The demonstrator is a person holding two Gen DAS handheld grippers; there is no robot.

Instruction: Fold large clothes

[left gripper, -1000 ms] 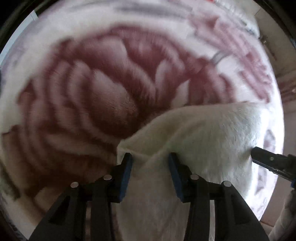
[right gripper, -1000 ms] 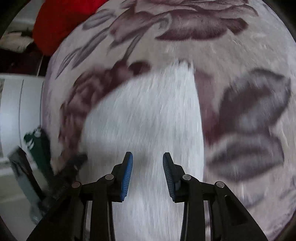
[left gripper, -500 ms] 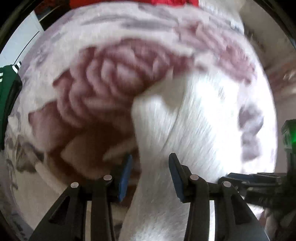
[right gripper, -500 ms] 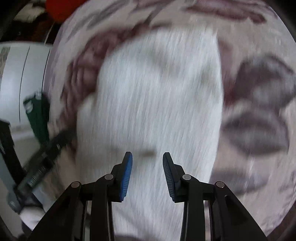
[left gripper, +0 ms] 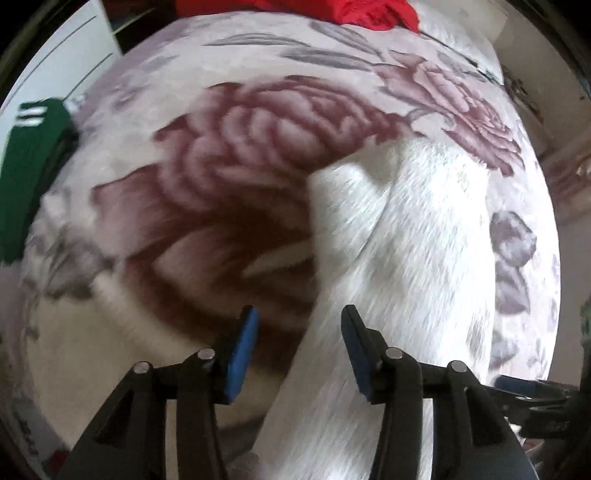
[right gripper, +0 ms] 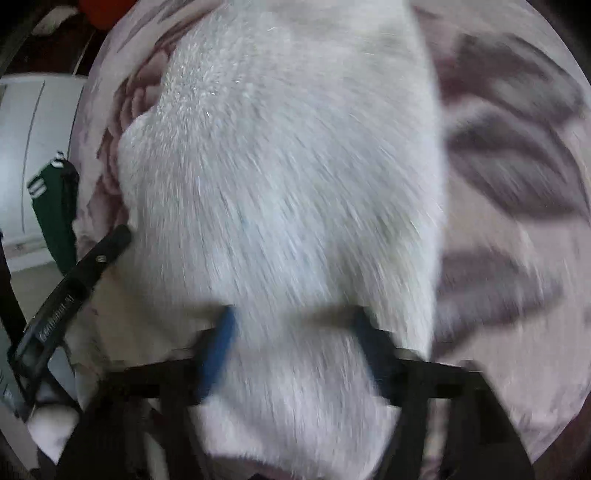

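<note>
Nearest the left wrist camera, the left gripper (left gripper: 299, 343) stands with its blue-padded jaws spread apart, holding nothing; the left pad is over the blanket and the right pad over the edge of the white fluffy garment (left gripper: 399, 258). That garment runs from 6 o'clock up toward 1 o'clock of this view, its upper end folded over into a small flap near the centre. It lies on a floral blanket (left gripper: 240, 155) printed with a large maroon rose. At 4 o'clock a dark tip of the right gripper (left gripper: 528, 391) shows at the garment's far side. Farther off, a green cloth with white stripes (left gripper: 33, 166) hangs at 9 o'clock, and a red cloth (left gripper: 332, 11) sits at 12 o'clock beyond the blanket.

In the right wrist view, the right gripper's jaws are also spread, blurred, with the white garment bulging between and over them; whether the pads press it cannot be told. The garment fills the centre up to 12 o'clock. The left gripper's black finger lies at 8 o'clock against the garment's edge. Grey leaf prints of the blanket fill 3 o'clock.
</note>
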